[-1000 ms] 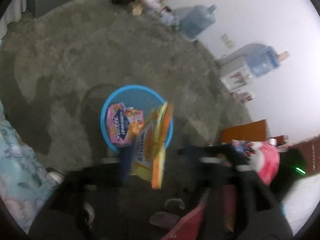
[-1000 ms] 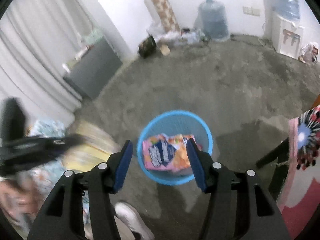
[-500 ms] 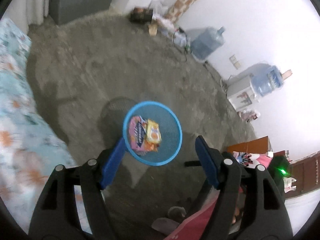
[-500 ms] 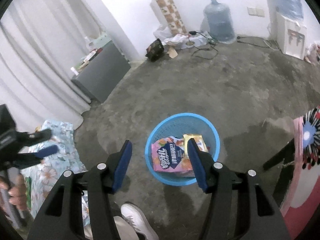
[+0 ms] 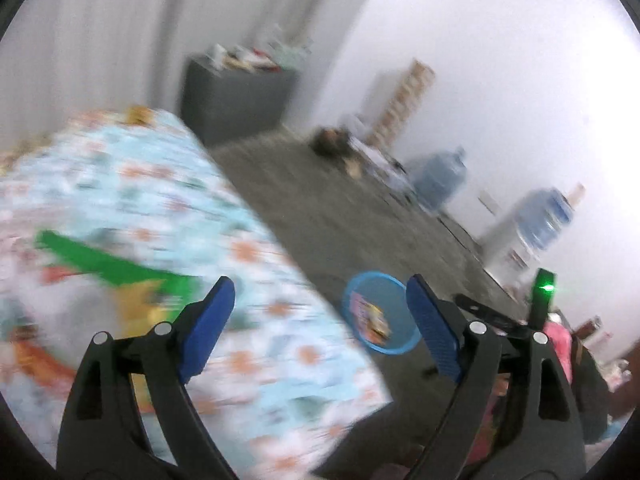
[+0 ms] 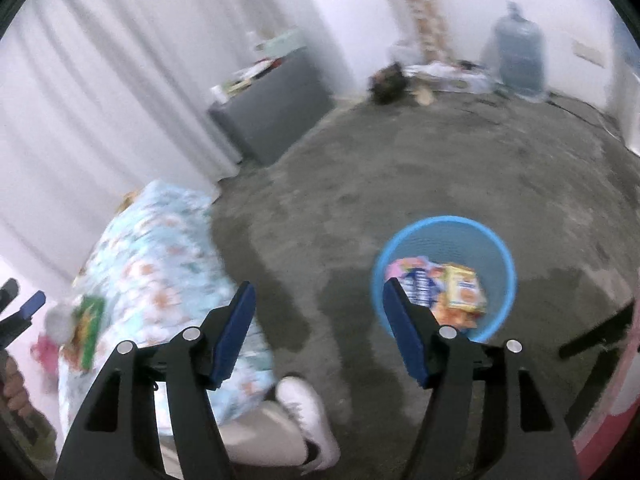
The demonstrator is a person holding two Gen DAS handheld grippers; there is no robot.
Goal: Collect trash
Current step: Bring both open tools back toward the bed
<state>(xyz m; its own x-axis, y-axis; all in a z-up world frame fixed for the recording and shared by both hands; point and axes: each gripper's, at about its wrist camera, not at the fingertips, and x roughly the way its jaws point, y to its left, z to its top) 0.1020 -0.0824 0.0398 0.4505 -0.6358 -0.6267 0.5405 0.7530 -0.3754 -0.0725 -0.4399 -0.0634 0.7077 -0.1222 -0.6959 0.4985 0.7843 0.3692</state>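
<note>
My left fingers and right fingers gape wide, empty; the green wrapper lies on the bed, left of them, bin right.

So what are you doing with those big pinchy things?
A person is tidying up trash with two hand-held grippers. The blue basket on the floor already holds a few snack wrappers. Both the left gripper and the right gripper are open and empty. The left one points toward the flowery blanket, where a green and yellow packet lies, probably the next piece to grab.
</note>
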